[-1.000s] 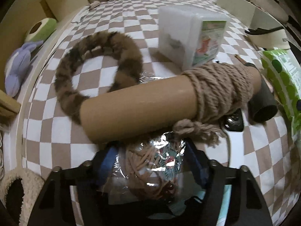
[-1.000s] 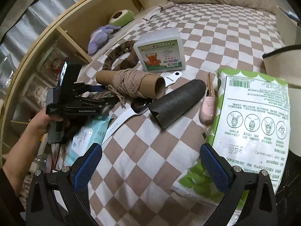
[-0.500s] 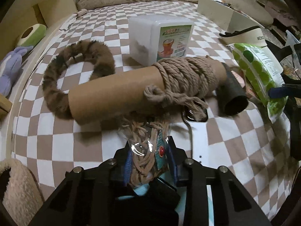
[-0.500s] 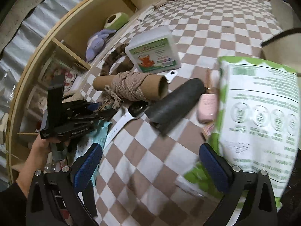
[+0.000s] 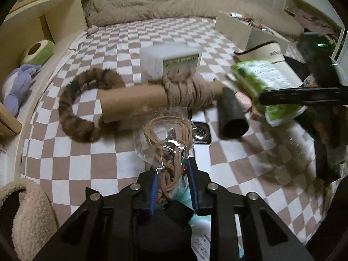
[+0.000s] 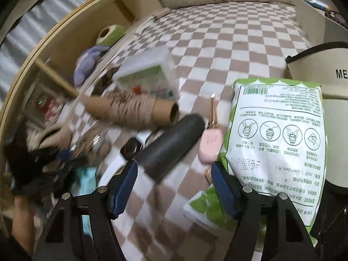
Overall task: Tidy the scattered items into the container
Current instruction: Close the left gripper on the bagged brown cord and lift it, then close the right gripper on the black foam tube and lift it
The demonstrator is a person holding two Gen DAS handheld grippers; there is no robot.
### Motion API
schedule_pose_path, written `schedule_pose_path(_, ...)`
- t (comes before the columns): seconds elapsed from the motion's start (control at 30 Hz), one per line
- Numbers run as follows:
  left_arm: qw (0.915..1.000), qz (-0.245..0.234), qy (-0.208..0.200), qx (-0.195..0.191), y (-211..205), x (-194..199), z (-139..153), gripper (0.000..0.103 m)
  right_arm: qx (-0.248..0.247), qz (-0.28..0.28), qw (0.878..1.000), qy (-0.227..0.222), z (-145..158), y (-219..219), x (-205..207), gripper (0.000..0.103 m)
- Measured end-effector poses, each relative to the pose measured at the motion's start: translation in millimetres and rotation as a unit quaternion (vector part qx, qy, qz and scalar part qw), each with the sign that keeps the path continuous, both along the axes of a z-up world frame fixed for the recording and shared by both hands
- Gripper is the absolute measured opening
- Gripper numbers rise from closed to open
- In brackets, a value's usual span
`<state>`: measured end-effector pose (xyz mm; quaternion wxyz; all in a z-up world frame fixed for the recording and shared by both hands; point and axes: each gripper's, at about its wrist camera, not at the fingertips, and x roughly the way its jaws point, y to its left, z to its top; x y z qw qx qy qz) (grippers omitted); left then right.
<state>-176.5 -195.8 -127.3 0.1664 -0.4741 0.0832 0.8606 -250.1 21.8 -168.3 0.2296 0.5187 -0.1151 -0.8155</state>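
My left gripper (image 5: 173,174) is shut on a clear bag of brown cord (image 5: 167,139) and holds it above the checkered bed. Beyond it lie a cardboard tube wound with twine (image 5: 152,100), a furry ring (image 5: 74,108), a white box with a green label (image 5: 171,63), a smartwatch (image 5: 201,132) and a black tube (image 5: 230,115). My right gripper (image 6: 174,174) hovers over the near end of the black tube (image 6: 167,145); its jaws are closing and the pads touch nothing. A pink case (image 6: 209,145) and a green-white packet (image 6: 276,143) lie to its right. A cream bag (image 6: 322,65) stands behind the packet.
A wooden shelf along the left edge holds a purple plush (image 5: 15,89) and an avocado plush (image 5: 38,51). A fuzzy slipper (image 5: 26,208) sits at the near left. A beige blanket (image 5: 174,4) covers the far end of the bed, beside a cream open box (image 5: 239,28).
My left gripper closed on the bag of cord and lifted it up off the bed. My right gripper narrowed its jaws and moved in over the black tube.
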Motion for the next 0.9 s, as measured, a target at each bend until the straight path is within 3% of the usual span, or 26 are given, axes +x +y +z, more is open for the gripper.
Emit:
schedule_pose_path(0.17, 0.9990, 0.001, 0.029, 0.034, -0.1, 8.5, 28.5, 0.024, 0.002, -0.031, 0.999, -0.019, 2.4, -8.7, -13.3, 0.071)
schedule_pose_path(0.33, 0.9971, 0.007, 0.054, 0.053, 3.0, 20.9, 51.5, 0.024, -0.051, -0.043, 0.995, -0.076, 3.2, -21.8, -18.2, 0.071)
schedule_pose_path(0.47, 0.9957, 0.013, 0.060, 0.069, 1.0, 33.0, 60.6, 0.024, -0.019, -0.048, 0.995, -0.086, 0.4, -37.8, -16.2, 0.070)
schedule_pose_path(0.63, 0.9952, 0.021, 0.060, 0.075, -1.3, 46.2, 64.1, 0.024, -0.022, -0.095, 0.986, -0.133, -24.2, -37.2, -25.8, 0.070)
schedule_pose_path(0.7, 0.9952, 0.021, 0.059, 0.075, -2.2, 51.9, 64.4, 0.024, -0.017, -0.111, 0.984, -0.137, -31.5, -36.5, -28.3, 0.066)
schedule_pose_path(0.73, 0.9952, 0.021, 0.058, 0.076, -2.6, 54.7, 64.5, 0.024, -0.013, -0.115, 0.984, -0.137, -34.8, -36.7, -28.5, 0.057)
schedule_pose_path(0.9, 0.9955, 0.024, 0.051, 0.076, -5.4, 68.6, 64.9, 0.024, -0.014, -0.112, 0.986, -0.120, -37.4, -39.0, -20.7, 0.053)
